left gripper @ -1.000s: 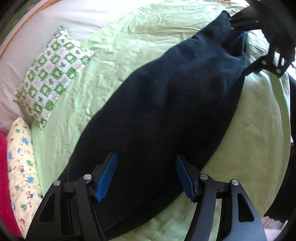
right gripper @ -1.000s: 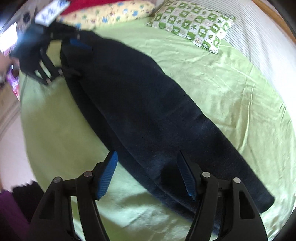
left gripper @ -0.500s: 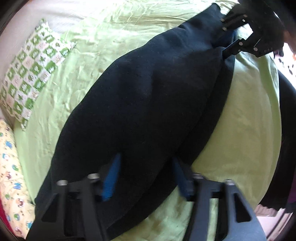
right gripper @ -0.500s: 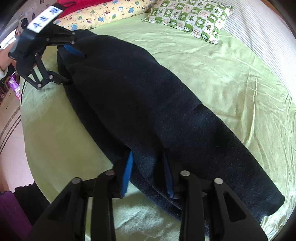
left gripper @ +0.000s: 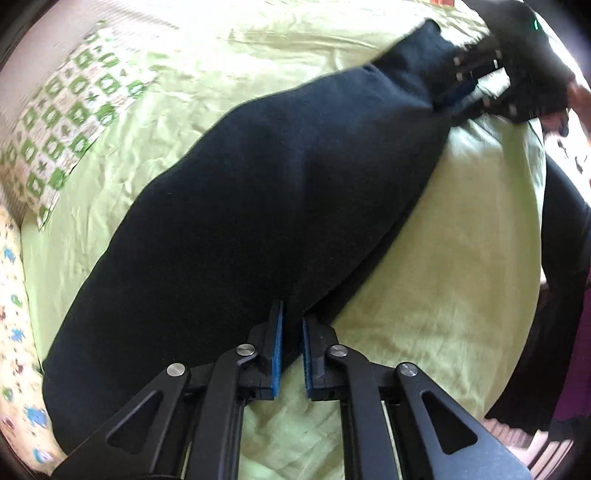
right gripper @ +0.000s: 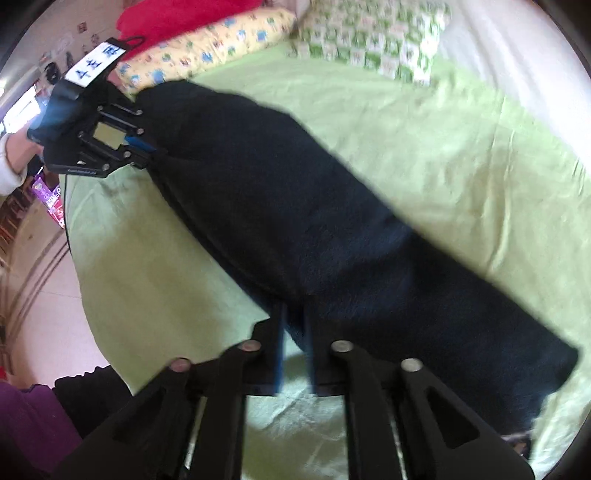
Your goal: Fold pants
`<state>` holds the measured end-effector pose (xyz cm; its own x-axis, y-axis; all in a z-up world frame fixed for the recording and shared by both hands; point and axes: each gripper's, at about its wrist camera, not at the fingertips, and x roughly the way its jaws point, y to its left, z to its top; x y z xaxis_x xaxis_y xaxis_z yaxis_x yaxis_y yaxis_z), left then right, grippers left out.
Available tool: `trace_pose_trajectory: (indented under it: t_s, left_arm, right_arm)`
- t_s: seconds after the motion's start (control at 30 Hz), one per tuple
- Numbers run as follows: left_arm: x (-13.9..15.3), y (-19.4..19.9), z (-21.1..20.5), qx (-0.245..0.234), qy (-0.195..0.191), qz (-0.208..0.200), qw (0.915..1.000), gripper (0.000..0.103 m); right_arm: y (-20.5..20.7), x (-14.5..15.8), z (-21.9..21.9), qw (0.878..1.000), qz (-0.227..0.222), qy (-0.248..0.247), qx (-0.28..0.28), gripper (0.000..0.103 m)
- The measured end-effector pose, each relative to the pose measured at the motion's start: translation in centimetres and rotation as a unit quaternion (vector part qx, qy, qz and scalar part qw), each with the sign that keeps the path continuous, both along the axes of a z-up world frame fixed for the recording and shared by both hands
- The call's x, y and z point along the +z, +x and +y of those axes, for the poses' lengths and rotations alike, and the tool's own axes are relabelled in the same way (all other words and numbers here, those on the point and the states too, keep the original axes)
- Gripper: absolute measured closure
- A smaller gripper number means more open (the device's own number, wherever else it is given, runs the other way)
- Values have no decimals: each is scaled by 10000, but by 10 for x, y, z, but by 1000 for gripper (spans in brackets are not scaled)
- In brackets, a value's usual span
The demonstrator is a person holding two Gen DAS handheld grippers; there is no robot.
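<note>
Left gripper (left gripper: 290, 328) and right gripper (right gripper: 295, 328) both pinching near edge of pants (left gripper: 258, 192) on bed (left gripper: 461, 258), closed tight, probably for folding over.

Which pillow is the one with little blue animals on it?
Start at the green sheet on the bed, then look along its far edge past the dark pants. The yellow pillow lies between the red blanket and the green-checked pillow; only it is yellow with blue figures.
</note>
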<state>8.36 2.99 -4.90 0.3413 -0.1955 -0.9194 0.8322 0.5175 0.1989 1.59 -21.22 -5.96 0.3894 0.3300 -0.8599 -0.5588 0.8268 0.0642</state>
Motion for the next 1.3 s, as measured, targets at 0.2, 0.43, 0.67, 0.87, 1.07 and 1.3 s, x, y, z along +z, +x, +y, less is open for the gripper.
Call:
trace_pose_trajectory:
  t_s: [0.2, 0.43, 0.67, 0.87, 1.07, 1.3]
  left_arm:
    - [38, -5, 5, 356, -667, 64, 9971, 54]
    - [69, -33, -43, 194, -1301, 63, 9913, 51]
    - [76, -10, -114, -150, -1668, 274, 9855, 50]
    - [73, 4, -178, -481, -1741, 559, 9820, 50]
    - [69, 11, -231, -845, -1586, 789, 9806, 48]
    - [53, 19, -292, -1264, -1319, 1043, 9776, 41]
  right_arm:
    - [-19, 19, -23, 9970, -273, 490, -537, 45]
    - [-57, 45, -86, 9703, -598, 1633, -1684, 43]
    - [-94, 35, -145, 9326, -540, 2221, -2794, 43]
    - [-111, 25, -171, 9178, -520, 2304, -3190, 43]
    - [-108, 15, -185, 9031, -424, 2618, -3379, 43]
    - [-98, 1, -194, 8804, -239, 2999, -3666, 43]
